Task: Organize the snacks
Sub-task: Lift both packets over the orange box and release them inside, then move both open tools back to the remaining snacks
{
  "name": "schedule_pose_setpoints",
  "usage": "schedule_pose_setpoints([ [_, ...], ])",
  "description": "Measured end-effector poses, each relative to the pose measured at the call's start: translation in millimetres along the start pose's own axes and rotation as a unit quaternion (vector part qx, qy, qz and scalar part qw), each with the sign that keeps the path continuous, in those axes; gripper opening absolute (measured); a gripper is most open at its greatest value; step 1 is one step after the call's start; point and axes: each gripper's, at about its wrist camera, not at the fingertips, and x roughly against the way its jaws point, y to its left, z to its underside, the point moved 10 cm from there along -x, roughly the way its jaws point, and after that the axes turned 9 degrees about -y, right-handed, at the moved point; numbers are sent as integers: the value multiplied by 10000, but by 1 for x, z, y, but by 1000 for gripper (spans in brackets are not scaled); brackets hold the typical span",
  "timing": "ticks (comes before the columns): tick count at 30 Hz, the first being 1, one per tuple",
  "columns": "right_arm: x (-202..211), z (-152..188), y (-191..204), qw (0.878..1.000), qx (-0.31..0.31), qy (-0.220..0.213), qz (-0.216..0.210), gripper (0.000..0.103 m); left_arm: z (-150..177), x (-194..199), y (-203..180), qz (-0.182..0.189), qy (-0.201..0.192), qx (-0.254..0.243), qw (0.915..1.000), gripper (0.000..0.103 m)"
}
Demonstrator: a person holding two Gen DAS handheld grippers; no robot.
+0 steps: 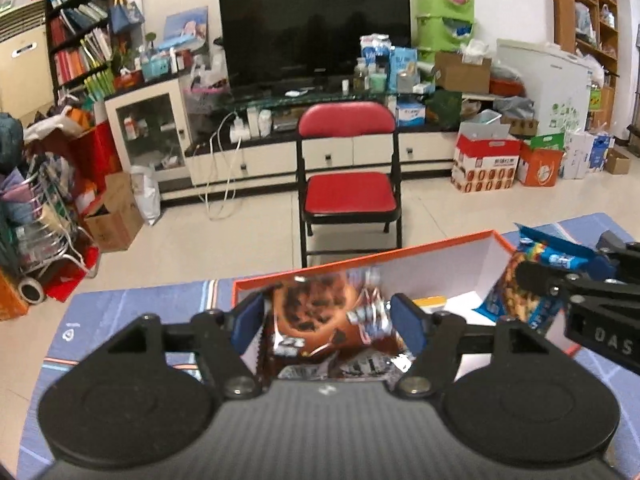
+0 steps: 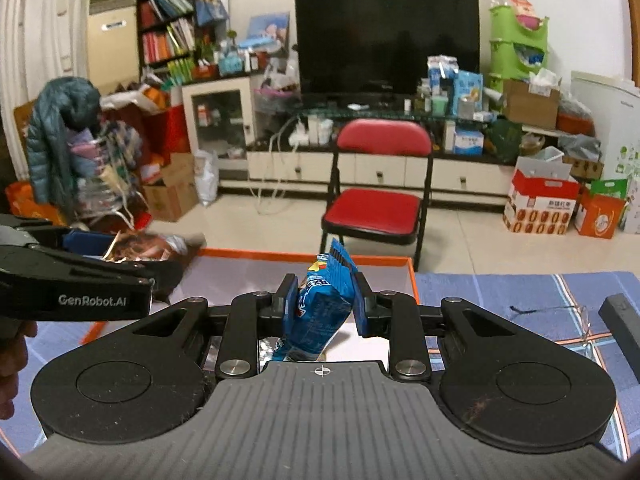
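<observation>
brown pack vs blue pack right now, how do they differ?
Colour: the brown pack shows a chocolate cookie picture; the blue pack has blue print.
Grip: the right gripper pinches the blue pack tight; the left gripper stands wide around the brown pack, pads apart from it.
Pose: the blue pack stands upright; the brown pack looks crumpled and tilted.
Both hang over the orange box.

Surface: I see a table under a blue cloth (image 2: pixel 500 292) with orange and pale stripes.
Box: an orange-rimmed box (image 2: pixel 414 280) with a white inside sits directly on the cloth, at the far edge of the table, left of the bare stretch.
Glasses: a thin-framed pair of glasses (image 2: pixel 560 314) lies on the cloth, right of the box and apart from it.
Dark object: at the far right edge I see a dark block (image 2: pixel 624 332) on the cloth; I cannot tell what it is.
</observation>
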Motion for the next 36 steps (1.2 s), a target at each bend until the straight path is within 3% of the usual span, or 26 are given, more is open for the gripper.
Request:
schedule_pose_setpoints([
  [1,-4,3,-2,10000,-26,25,17,8,2,-4,0,13,44,-5,10000,76],
  [2,-7,4,-4,10000,-53,36,32,9,3,-7,0,57,79,0,10000,85],
  [3,-10,6,-6,9999,-101,46,54,12,4,-8,-1,108,86,5,9999,102],
  [5,-15,9,-10,9997,-209,69,63,36,2,-7,1,120,-21,-13,9999,102],
  [6,-16,9,-11,9997,-219,31,107,66,2,-7,2,127,-17,-14,9999,102],
  [7,-15,7,-13,9996,-196,-73,179,77,2,-7,5,103,-4,26,9999,102],
  [11,1,-1,-18,9993,-161,-302,133,78,-1,2,10,124,-66,105,9998,102],
  [15,48,-1,-35,9984,22,-495,260,79,0,34,14,217,-220,75,9995,102],
  [21,126,67,-61,9978,496,11,429,90,40,95,26,325,-190,-22,9993,103],
  [24,148,109,-45,9909,1209,447,-392,90,69,118,40,279,-84,28,9996,103],
  [26,158,127,-32,9729,2075,540,-860,92,88,131,47,258,9,-12,9997,103],
  [29,157,141,-31,9411,3116,592,-1169,95,113,145,58,261,172,-55,9995,102],
  [31,148,143,-39,9369,2994,906,-1560,95,126,151,63,209,262,-73,9994,103],
  [33,142,147,-40,9319,2537,1298,-2244,94,136,152,71,137,349,-59,9993,103],
  [36,130,158,-44,9182,2617,1598,-2508,90,150,147,82,100,565,52,9983,103],
])
